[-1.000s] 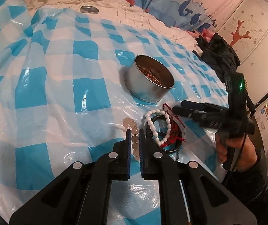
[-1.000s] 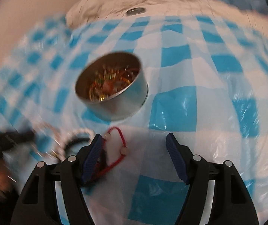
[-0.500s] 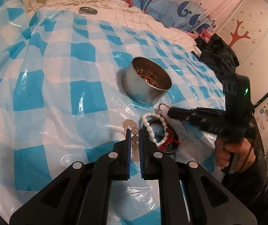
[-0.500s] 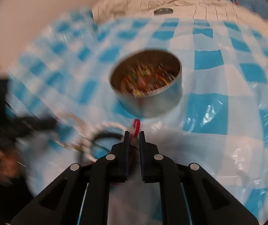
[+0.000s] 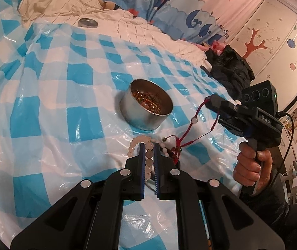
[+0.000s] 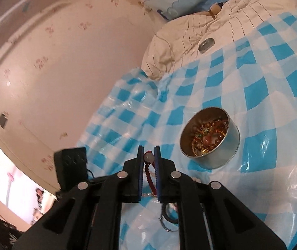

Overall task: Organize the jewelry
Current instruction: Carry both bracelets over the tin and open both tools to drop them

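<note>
My right gripper [image 6: 149, 156] is shut on a red cord bracelet [image 6: 148, 173], with a pale bead pinched between its pads. In the left wrist view the right gripper [image 5: 209, 101] is raised to the right of the tin. The red cord [image 5: 190, 127] hangs taut from it down to the jewelry pile. A round metal tin [image 5: 148, 112] [image 6: 210, 139] holds several golden and beaded pieces. My left gripper [image 5: 149, 152] is shut and low over a pale bead strand [image 5: 148, 162] that shows in its narrow gap. A white bead bracelet [image 5: 134, 143] curves just past its tips.
The tin's lid [image 5: 88, 22] [image 6: 206, 44] lies far back on cream bedding. Blue-and-white checked plastic [image 5: 44, 104] covers the bed. Dark clothing [image 5: 229, 70] is heaped at the right edge. A dark ring bracelet [image 6: 169, 218] lies under the right gripper. A hand [image 5: 250, 166] grips the right handle.
The right gripper went from open to shut on the red cord, then rose and turned, pulling the cord up from the pile. The left gripper stayed shut over the beads.
</note>
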{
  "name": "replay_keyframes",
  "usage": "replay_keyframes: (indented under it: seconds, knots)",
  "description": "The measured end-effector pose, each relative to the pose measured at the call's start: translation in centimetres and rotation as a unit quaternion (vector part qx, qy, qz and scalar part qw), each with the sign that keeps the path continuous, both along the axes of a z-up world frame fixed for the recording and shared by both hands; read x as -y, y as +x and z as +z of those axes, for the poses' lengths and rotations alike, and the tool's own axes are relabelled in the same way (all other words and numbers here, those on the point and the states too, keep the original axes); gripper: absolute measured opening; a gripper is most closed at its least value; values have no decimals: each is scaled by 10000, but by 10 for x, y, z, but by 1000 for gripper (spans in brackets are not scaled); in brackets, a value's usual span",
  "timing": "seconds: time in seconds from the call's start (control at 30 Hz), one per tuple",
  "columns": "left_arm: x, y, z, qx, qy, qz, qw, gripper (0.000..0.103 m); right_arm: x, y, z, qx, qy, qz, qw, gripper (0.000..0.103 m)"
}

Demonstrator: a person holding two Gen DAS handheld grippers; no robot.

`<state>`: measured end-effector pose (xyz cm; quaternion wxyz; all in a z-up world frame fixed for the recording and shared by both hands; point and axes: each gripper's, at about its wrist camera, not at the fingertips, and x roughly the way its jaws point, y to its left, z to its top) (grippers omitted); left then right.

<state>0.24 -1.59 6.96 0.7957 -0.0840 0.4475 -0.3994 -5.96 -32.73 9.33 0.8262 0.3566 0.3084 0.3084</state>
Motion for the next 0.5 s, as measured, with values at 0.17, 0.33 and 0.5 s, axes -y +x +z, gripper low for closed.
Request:
replay_keyframes:
  seconds: [0.17,0.33,0.5]
  knots:
    - [3,0,5,45,-52,-16,10000,7,-1,0,10,104,-450,13,9989,11]
    - [10,-1,4,43,-16,-75,10000,7,6,-2,11,268,322,277,9987,11]
    - [12,0,3,20,-12,-62,10000,7,0,-2,10,256,393,462,9978,11]
